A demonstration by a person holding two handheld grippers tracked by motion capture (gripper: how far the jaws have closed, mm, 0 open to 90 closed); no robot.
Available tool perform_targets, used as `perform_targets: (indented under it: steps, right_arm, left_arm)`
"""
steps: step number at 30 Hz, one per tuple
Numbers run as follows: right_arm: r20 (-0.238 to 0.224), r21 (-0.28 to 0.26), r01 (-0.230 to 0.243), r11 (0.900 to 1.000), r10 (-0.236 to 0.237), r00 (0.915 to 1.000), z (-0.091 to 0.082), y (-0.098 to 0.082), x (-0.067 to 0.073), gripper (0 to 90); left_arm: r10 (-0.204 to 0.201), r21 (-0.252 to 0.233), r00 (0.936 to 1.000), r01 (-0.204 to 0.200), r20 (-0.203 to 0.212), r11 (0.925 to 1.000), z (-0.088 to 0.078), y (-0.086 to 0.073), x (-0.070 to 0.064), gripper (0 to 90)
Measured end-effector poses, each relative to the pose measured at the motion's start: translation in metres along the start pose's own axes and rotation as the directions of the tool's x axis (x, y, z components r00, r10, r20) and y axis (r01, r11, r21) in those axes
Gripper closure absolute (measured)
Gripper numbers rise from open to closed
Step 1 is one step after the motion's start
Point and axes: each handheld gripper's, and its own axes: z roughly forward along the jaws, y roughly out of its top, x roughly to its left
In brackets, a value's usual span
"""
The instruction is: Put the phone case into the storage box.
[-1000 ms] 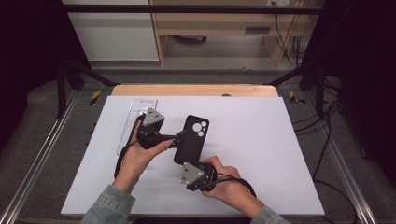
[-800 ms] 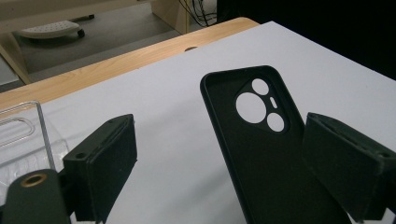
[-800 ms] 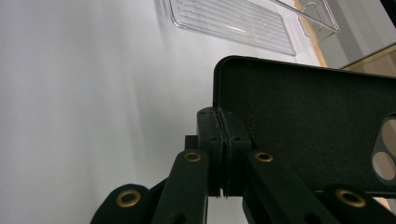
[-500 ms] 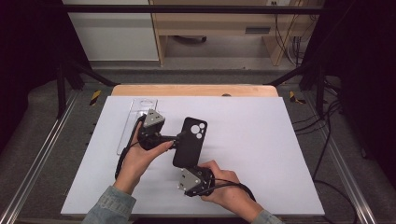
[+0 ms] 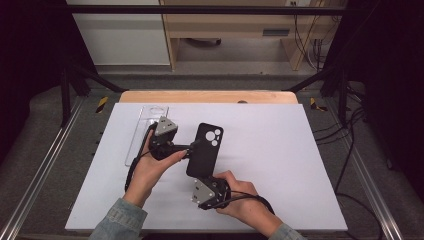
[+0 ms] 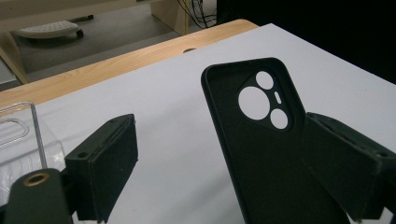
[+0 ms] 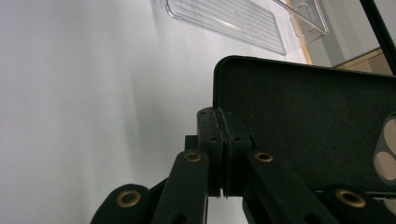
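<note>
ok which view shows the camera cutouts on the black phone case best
The left gripper view: the black phone case shows its three round holes close up. The high view shows them small; the right gripper view catches them at its edge.

Clear tray (image 5: pixel 142 131) just left of left gripper (image 5: pixel 192 146); sheet's right half (image 5: pixel 290 150) prob. free

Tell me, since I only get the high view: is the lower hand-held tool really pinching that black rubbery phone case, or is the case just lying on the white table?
Observer: Pinching. In the right gripper view, the right gripper has its jaws shut on the thin side wall of the black rubbery phone case, beside a corner.
Operator: And the other tool?
Observer: The left gripper is open. The case stands between its jaws, with bare white table between the case and one pad.
Operator: Which face of the case is up?
Observer: Its hollow inside, with the raised rim around it.
</note>
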Motion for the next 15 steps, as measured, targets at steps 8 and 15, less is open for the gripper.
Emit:
perform_targets:
  steps: [8,15]
  right_arm:
    - [0.014,0.002,0.01,1.0,-0.01,0.9998,-0.0008,-0.0001,0.0003,89.0]
    - [0.019,0.007,0.007,1.0,-0.007,0.9998,-0.0008,0.0006,0.0022,89.0]
  left_arm:
    - [0.001,-0.006,1.0,-0.001,0.001,1.0,0.0009,0.0009,-0.0015,11.0]
    - [-0.002,-0.013,1.0,0.002,-0.002,0.9999,0.002,0.0009,-0.0015,12.3]
